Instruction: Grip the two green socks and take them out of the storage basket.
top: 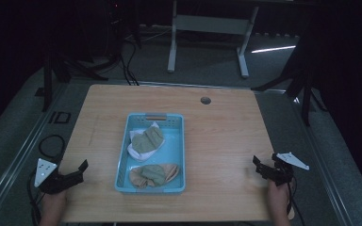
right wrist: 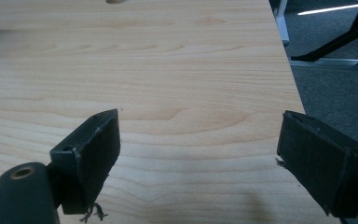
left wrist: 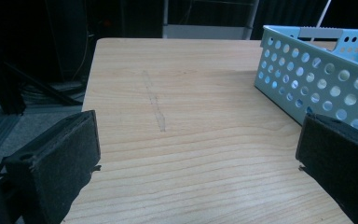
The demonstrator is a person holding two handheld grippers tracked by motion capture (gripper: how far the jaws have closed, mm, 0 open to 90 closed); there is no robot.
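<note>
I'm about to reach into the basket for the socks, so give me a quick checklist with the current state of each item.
1. Left gripper open and empty: ok, jaws stand wide with bare table between them.
2. Right gripper open and empty: ok, jaws wide, nothing between them.
3. Basket upright on the table, reachable between both grippers: ok.
4. Socks in the basket: ok, far bundle green on white, near bundle green on tan, lying apart.
5. Path from each gripper to the basket free of other things: ok.
6. Whether each bundle is one pair or loose socks: cannot tell.
</note>
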